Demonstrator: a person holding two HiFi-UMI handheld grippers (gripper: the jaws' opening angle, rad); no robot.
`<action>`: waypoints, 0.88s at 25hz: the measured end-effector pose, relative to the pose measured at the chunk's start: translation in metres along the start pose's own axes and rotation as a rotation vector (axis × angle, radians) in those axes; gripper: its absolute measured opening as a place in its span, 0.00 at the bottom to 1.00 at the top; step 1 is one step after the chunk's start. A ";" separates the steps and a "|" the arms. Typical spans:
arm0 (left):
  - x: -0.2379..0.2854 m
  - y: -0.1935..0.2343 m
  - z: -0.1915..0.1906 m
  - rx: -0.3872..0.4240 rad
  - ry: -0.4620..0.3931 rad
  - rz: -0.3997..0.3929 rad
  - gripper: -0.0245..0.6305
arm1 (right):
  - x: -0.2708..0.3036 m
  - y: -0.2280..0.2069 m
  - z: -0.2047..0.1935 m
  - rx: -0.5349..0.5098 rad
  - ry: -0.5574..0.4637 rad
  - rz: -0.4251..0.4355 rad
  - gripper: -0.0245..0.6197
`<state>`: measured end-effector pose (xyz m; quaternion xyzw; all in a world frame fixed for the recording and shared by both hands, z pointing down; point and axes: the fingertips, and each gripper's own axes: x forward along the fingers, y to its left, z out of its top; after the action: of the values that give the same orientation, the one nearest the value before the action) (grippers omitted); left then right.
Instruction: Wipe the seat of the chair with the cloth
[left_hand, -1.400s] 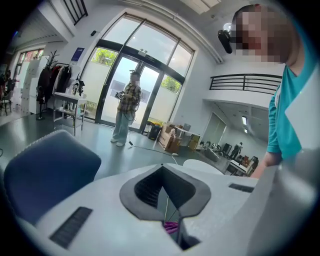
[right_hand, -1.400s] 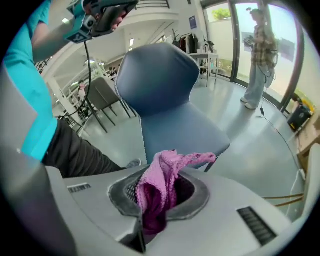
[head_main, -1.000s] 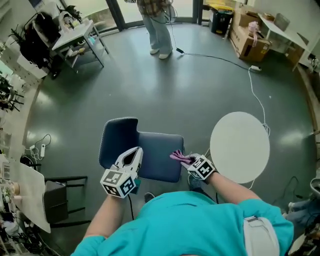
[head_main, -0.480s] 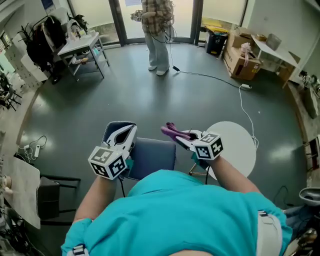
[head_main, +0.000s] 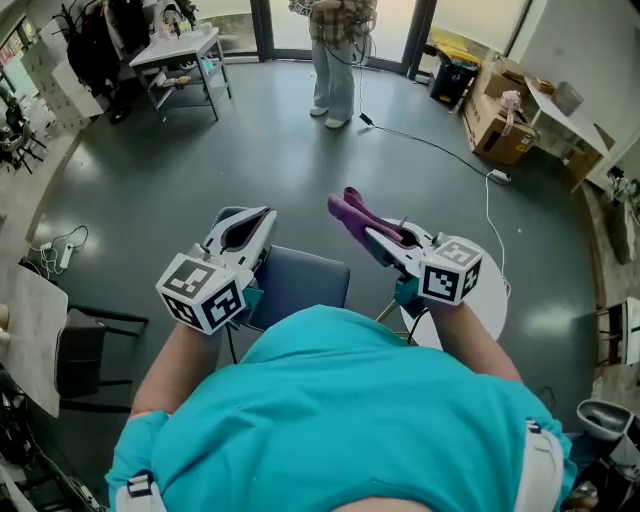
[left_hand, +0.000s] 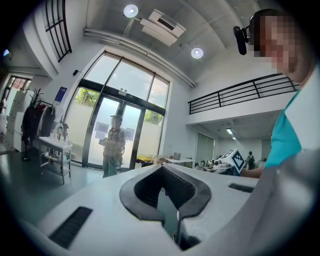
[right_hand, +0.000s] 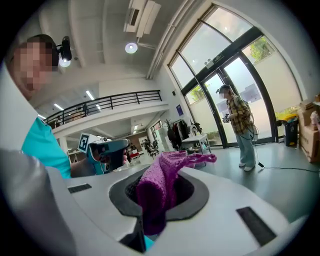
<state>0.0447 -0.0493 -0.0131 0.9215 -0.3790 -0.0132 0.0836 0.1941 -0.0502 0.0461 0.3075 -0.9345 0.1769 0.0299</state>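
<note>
Right tongs (head_main: 385, 240) are clamped on a purple cloth (head_main: 350, 212), held up in the air above the far right corner of the chair seat (head_main: 305, 285) and not touching it; the right gripper view shows the knitted fabric pinched in a thick fold between the dark pads, one loose end poking out past the tips and another hanging below them; left tongs (head_main: 243, 225) are closed on nothing, tips together, raised over the left side of the chair; the dark blue seat lies below and between the two tools, partly hidden by the wearer's teal shirt; a round white table (head_main: 495, 300) stands just to the right of the chair, and a person (head_main: 335, 50) stands well apart on the grey floor (head_main: 180, 150) near the glass doors.

By its look the cloth is light, soft and limp; it should fold and bunch under any pressure and will not slip easily from the padded grip; taken as it is, by a fold in its middle, little fabric hangs free, so wiping will likely mean pressing the bunched end flat onto the seat; a hold nearer one edge would probably leave more cloth to drag across the surface.
</note>
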 end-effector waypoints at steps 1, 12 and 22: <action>-0.002 0.002 0.000 -0.006 -0.005 0.003 0.04 | 0.003 0.002 0.002 -0.012 0.005 0.007 0.12; -0.017 0.016 -0.008 -0.039 -0.003 0.031 0.04 | 0.027 0.017 -0.012 -0.073 0.088 0.032 0.11; -0.016 0.012 -0.019 -0.041 0.019 0.017 0.04 | 0.026 0.017 -0.020 -0.099 0.109 0.022 0.11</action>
<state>0.0264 -0.0433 0.0069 0.9164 -0.3858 -0.0115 0.1063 0.1618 -0.0454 0.0635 0.2855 -0.9424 0.1471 0.0938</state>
